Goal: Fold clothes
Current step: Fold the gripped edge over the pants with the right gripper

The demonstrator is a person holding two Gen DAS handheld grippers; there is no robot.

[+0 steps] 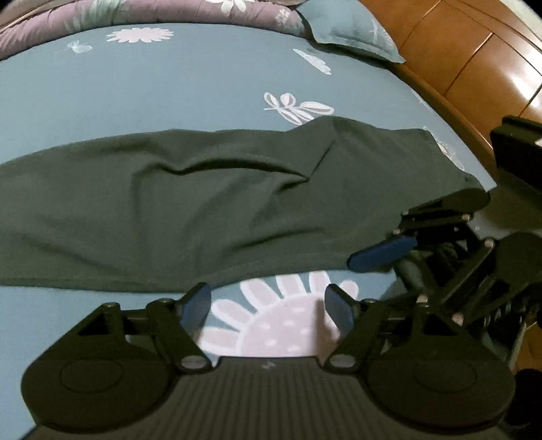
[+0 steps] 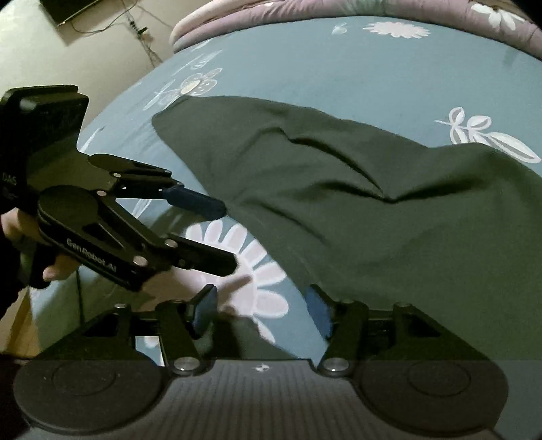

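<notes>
A dark green garment [image 1: 203,203] lies spread in a long band across the blue flowered bed sheet [image 1: 169,84], with a few soft creases. My left gripper [image 1: 267,304] stands open just short of the garment's near edge, with only sheet between its fingers. In the right wrist view the garment [image 2: 372,220] fills the right half. My right gripper [image 2: 261,304] is open there, its right finger at the cloth's edge and nothing pinched. The left gripper [image 2: 228,235] shows at the left, jaws apart beside the cloth. The right gripper [image 1: 379,237] shows at the garment's right end.
A purple quilt [image 1: 169,10] is bunched along the far side of the bed, with a blue pillow [image 1: 352,30] beside it. Brown wooden furniture [image 1: 474,50] stands past the bed's right edge. Floor with cables [image 2: 101,50] lies beyond the left edge. A hand [image 2: 54,267] holds the left gripper.
</notes>
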